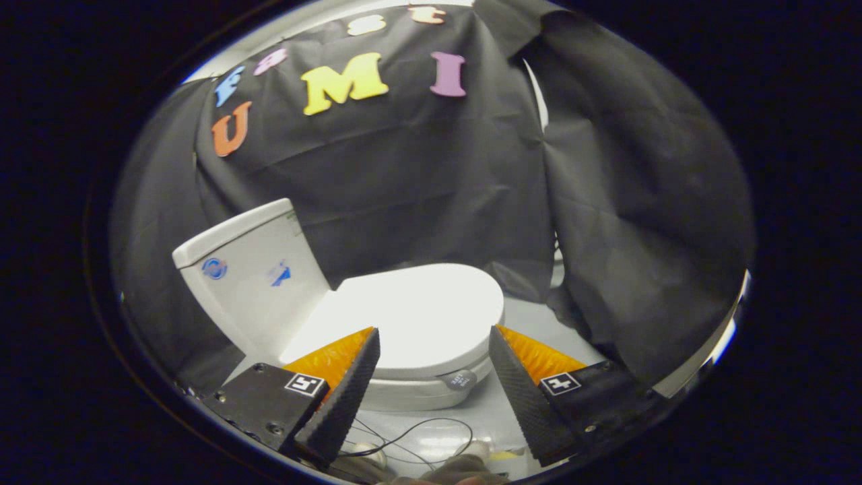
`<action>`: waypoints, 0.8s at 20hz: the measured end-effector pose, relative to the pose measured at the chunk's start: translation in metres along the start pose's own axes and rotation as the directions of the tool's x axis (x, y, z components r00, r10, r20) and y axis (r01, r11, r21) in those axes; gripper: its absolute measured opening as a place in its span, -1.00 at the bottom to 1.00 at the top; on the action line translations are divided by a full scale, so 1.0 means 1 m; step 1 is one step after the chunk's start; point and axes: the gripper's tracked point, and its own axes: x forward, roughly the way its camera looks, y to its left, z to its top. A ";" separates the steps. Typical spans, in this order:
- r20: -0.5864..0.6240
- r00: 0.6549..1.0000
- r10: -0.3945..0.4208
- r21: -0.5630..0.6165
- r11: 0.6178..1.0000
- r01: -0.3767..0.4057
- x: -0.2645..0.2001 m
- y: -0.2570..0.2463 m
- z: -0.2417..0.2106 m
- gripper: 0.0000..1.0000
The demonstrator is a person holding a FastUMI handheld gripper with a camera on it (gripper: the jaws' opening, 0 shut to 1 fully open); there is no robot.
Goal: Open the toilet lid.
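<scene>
Tongs [434, 337] spread wide, gripping nothing, hovering above the lid [411, 316], presumably to catch its front edge. Lid lay flat, closed, tank [252, 283] behind its hinge.

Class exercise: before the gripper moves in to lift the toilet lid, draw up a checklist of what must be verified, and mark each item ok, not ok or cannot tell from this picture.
1. Toilet lid down and needing lifting: ok, it lies flat on the bowl.
2. Gripper open: ok, fingers spread wide, holding nothing.
3. Lid's side edge ahead of the fingers: ok, it shows between them.
4. Fingers touching the lid: not ok, they look short of it.
5. Room for the lid to swing up to the tank: ok, nothing lies on it.
6. Black cable on the floor clear of the approach: cannot tell.
</scene>
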 end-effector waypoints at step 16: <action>-0.297 0.947 0.123 0.486 0.873 0.039 0.078 -0.035 -0.078 0.99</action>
